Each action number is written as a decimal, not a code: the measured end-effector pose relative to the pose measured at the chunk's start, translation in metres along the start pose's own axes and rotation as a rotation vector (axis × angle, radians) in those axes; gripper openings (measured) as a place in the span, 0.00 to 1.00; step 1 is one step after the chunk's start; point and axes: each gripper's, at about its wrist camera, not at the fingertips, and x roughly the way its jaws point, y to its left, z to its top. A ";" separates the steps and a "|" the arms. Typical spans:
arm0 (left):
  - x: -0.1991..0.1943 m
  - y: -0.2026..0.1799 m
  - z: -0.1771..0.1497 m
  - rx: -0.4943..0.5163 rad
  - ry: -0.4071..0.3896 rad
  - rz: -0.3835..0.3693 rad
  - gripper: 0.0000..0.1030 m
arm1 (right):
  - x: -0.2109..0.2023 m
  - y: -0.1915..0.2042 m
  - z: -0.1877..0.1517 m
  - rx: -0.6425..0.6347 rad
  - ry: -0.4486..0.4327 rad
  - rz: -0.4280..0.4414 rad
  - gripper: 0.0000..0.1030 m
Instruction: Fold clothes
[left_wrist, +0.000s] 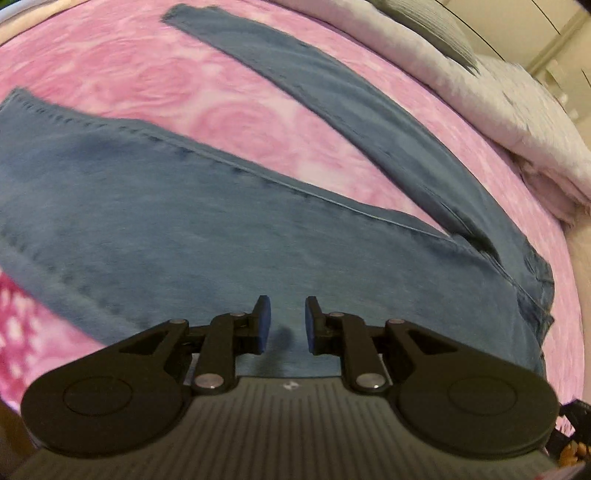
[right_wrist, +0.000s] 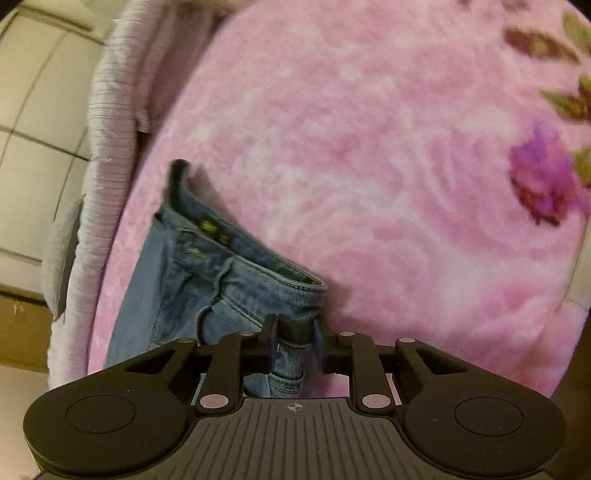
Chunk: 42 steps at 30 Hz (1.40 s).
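Blue jeans (left_wrist: 184, 221) lie flat on a pink rose-patterned blanket (left_wrist: 184, 85), their two legs spread apart in a V toward the far left. My left gripper (left_wrist: 287, 319) hovers over the thigh of the near leg, open, with a narrow gap between its blue pads and nothing in it. In the right wrist view the jeans' waistband (right_wrist: 221, 251) stands raised off the blanket (right_wrist: 369, 147). My right gripper (right_wrist: 295, 343) is shut on the waistband's near corner, and denim fills the space between its fingers.
A white fluffy duvet (left_wrist: 498, 110) and a grey pillow (left_wrist: 432, 29) lie along the far right of the bed. In the right wrist view, ribbed lilac bedding (right_wrist: 110, 129) marks the bed's left edge, with tiled floor (right_wrist: 37, 110) beyond it.
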 end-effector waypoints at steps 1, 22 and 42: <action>0.005 -0.005 0.000 0.012 0.005 -0.001 0.14 | 0.005 -0.003 0.001 0.019 0.009 0.004 0.22; 0.108 -0.127 0.051 0.367 0.207 -0.140 0.14 | -0.025 0.099 0.036 -0.472 -0.131 -0.222 0.46; 0.175 -0.197 0.089 0.402 0.317 -0.310 0.15 | 0.098 0.146 0.028 -0.848 0.084 -0.181 0.23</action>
